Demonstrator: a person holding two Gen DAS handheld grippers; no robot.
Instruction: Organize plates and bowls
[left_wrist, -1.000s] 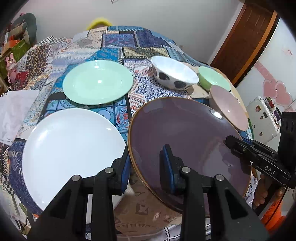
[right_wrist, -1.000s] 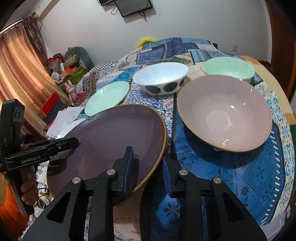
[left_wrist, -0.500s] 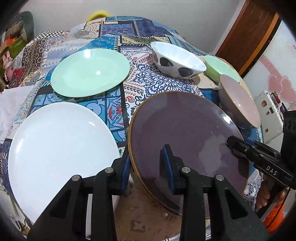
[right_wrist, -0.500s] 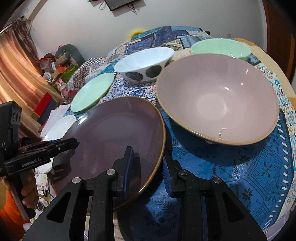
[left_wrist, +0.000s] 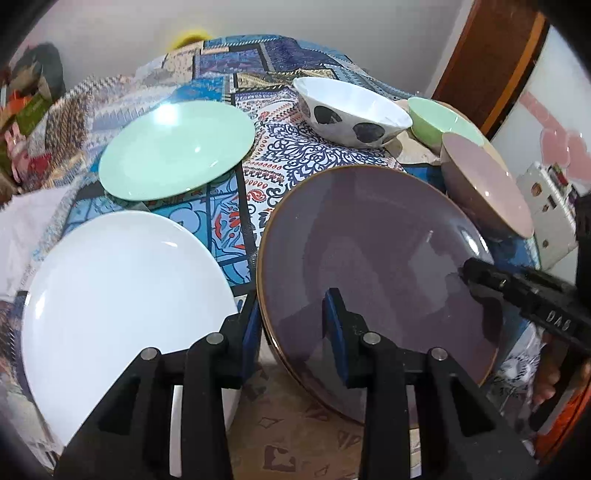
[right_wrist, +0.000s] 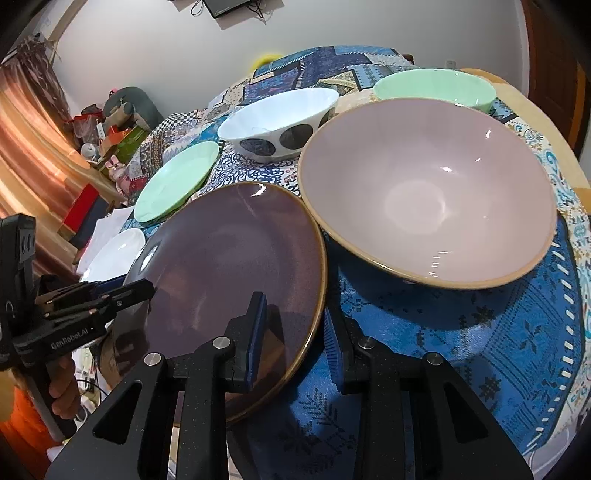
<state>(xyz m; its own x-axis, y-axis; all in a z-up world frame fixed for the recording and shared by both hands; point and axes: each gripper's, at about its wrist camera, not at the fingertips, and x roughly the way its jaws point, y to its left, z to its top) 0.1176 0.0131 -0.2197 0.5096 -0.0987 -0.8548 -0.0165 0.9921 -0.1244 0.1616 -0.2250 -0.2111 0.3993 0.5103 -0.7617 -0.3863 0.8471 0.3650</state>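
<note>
The purple plate (left_wrist: 376, 266) is held tilted above the near edge of the tabletop (right_wrist: 480, 332), carried from both sides: the left tool (left_wrist: 291, 325) grips its rim with one blue pad over the face and one under it, and the right tool (right_wrist: 291, 328) clamps the opposite rim in the same way. "GenRobot.AI" is printed on the left tool's body where the right wrist view catches it; the right tool shows letters reading "DAS" in the left wrist view. The white plate (left_wrist: 122, 306) lies at the near left corner, the mint plate (left_wrist: 177, 147) behind it. The pink bowl (right_wrist: 424, 188) sits just beside the purple plate, with the spotted bowl (right_wrist: 280, 125) and green bowl (right_wrist: 436, 88) toward the far edge.
</note>
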